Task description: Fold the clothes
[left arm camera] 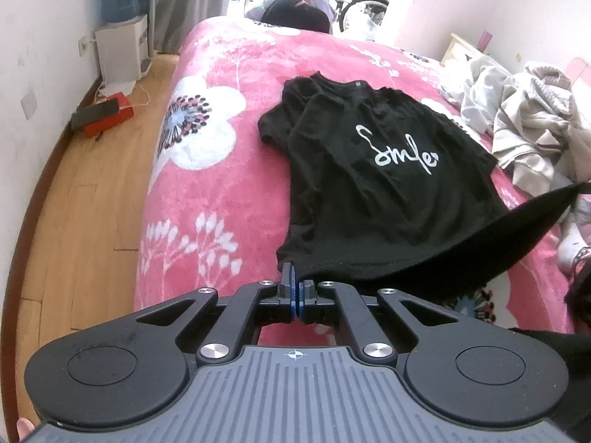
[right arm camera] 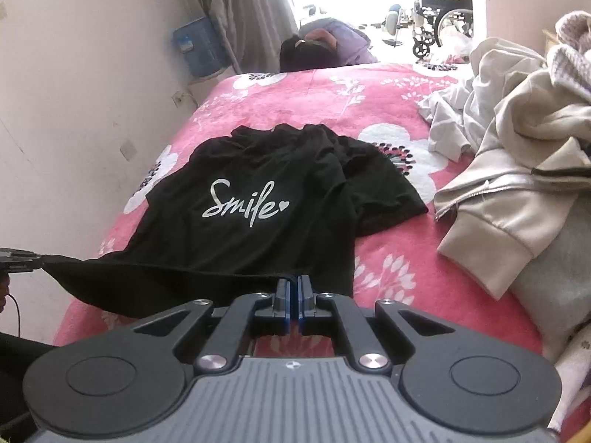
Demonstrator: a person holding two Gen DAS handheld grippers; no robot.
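A black "Smile" T-shirt [right arm camera: 258,199] lay face-up on the pink floral bed [left arm camera: 221,192]. The left gripper [left arm camera: 296,288] and right gripper [right arm camera: 294,295] each had jaws pinched on its raised hem. The next move was probably to carry the hem toward the collar.

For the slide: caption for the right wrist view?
Right gripper shut on the hem of a black Smile T-shirt, lifted off the pink floral blanket.
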